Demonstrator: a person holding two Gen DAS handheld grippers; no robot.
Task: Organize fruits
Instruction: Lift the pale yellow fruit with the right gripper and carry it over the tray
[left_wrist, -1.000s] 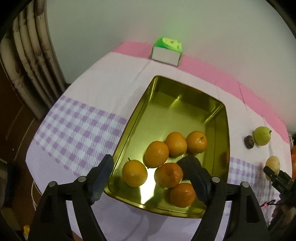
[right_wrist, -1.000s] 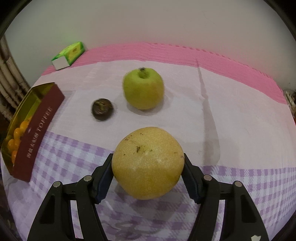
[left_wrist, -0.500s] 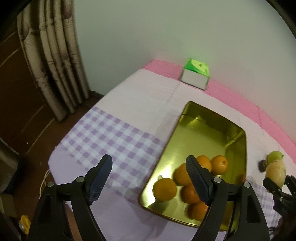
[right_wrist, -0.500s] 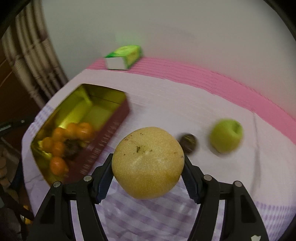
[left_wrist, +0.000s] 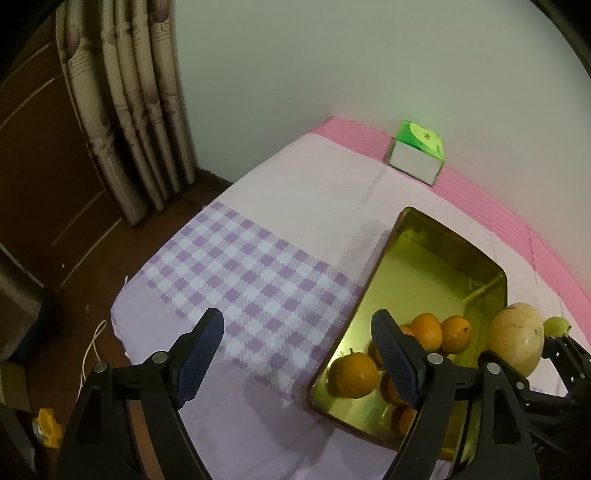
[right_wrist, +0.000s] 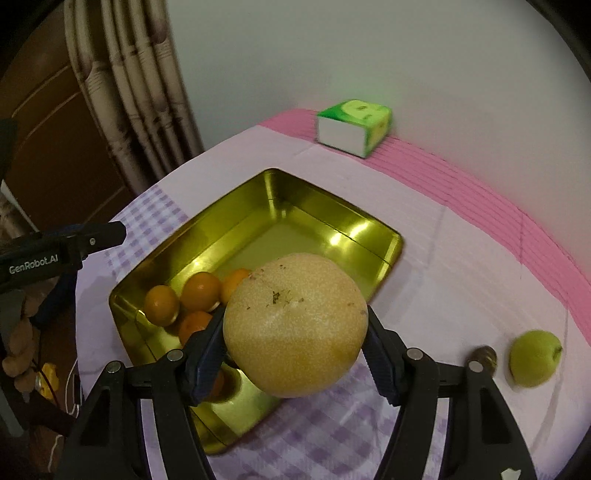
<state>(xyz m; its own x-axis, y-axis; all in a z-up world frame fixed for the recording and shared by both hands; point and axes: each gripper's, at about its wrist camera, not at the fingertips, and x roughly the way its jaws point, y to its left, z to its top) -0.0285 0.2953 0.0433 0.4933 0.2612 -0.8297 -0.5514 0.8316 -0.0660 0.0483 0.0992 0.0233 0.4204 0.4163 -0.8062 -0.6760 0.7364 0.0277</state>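
The right gripper (right_wrist: 295, 345) now carries the yellow pear (right_wrist: 295, 325) off the checked cloth and holds it in the air over the near right corner of the gold tin (right_wrist: 258, 236), above the oranges (right_wrist: 199, 291). The green apple (right_wrist: 535, 358) and the dark fruit (right_wrist: 484, 354), once just ahead, now sit off to the right. The left gripper (left_wrist: 295, 354) swings away left of the tin, over the cloth's near left edge (left_wrist: 251, 280), jaws spread with nothing between them.
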